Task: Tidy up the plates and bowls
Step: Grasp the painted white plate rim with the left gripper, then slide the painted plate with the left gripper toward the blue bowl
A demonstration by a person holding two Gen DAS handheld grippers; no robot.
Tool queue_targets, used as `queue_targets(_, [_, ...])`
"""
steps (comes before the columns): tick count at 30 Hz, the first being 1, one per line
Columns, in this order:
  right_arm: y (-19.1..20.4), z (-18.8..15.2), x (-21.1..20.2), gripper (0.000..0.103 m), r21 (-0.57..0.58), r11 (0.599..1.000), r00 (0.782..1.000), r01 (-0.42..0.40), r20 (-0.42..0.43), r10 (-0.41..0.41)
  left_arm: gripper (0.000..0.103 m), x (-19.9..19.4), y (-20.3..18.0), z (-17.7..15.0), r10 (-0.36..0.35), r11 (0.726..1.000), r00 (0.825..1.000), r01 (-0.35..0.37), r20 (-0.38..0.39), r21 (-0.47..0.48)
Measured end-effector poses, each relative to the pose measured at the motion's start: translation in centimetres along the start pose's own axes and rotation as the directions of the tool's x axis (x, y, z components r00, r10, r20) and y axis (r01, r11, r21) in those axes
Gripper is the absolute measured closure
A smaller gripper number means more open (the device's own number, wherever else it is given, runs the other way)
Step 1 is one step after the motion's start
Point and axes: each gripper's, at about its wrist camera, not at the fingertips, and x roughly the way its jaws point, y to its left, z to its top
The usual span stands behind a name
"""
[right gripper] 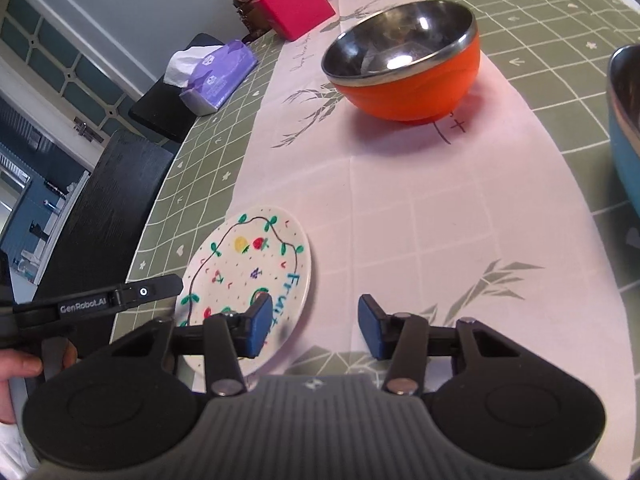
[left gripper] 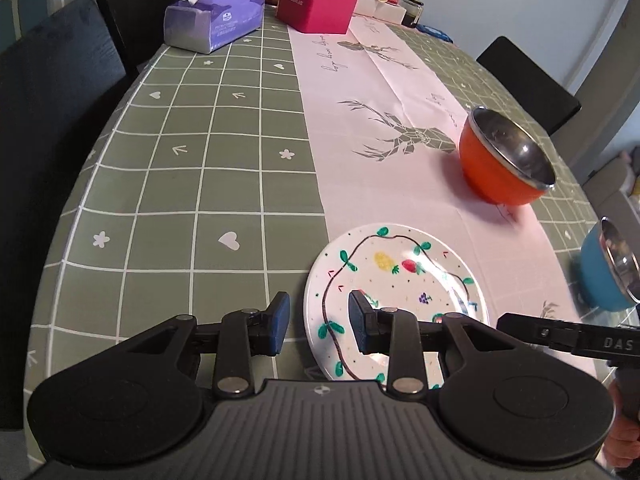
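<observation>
A white plate (left gripper: 396, 292) painted with fruit lies flat on the pale runner near the table's front edge. My left gripper (left gripper: 318, 322) stands open over the plate's left rim, one finger above the green cloth and the other above the plate; nothing is pressed. In the right wrist view the plate (right gripper: 248, 272) lies low on the left, and my right gripper (right gripper: 314, 326) is open with its left finger over the plate's right edge. An orange bowl (left gripper: 500, 160) with a steel inside (right gripper: 408, 80) stands farther back on the runner. A blue bowl (left gripper: 604, 276) sits at the right (right gripper: 624, 120).
A purple tissue pack (left gripper: 216, 20) and a pink box (left gripper: 316, 0) stand at the far end, with jars (left gripper: 412, 10) behind them. Dark chairs (left gripper: 60, 120) line the left side of the table and another (left gripper: 528, 84) the right. A hand (right gripper: 20, 368) holds the left gripper's handle.
</observation>
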Motion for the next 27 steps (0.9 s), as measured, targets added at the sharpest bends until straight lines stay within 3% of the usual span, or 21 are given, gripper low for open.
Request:
queue_targets(4, [0.0, 0.4, 0.7, 0.066, 0.009, 1.0, 1.0, -0.022, 0.002, 0.022, 0.066, 0.7, 1.4, 0.0, -0.033, 0.998, 0.999, 0.033, -0.005, -0.056])
queue_targets(7, [-0.1, 0.4, 1.4, 0.08, 0.033, 0.998, 0.998, -0.056, -0.019, 0.056, 0.071, 1.1, 1.9, -0.1, -0.045, 0.996, 0.999, 0.045, -0.003, -0.074])
queue_targets(14, [-0.5, 0.2, 2.0, 0.093, 0.076, 0.994, 0.996, -0.085, -0.013, 0.086, 0.09, 1.7, 2.6, -0.3, -0.111, 0.986, 0.994, 0.108, -0.01, -0.128])
queue_targets(16, [-0.6, 0.2, 2.1, 0.096, 0.084, 0.992, 0.996, -0.089, -0.008, 0.09, 0.09, 1.7, 2.4, -0.4, -0.105, 0.986, 0.994, 0.103, -0.011, -0.129])
queue_targets(27, [-0.6, 0.2, 1.0, 0.097, 0.079, 0.995, 0.998, -0.061, 0.015, 0.06, 0.09, 0.9, 0.9, -0.4, -0.087, 0.989, 0.996, 0.085, -0.011, -0.119])
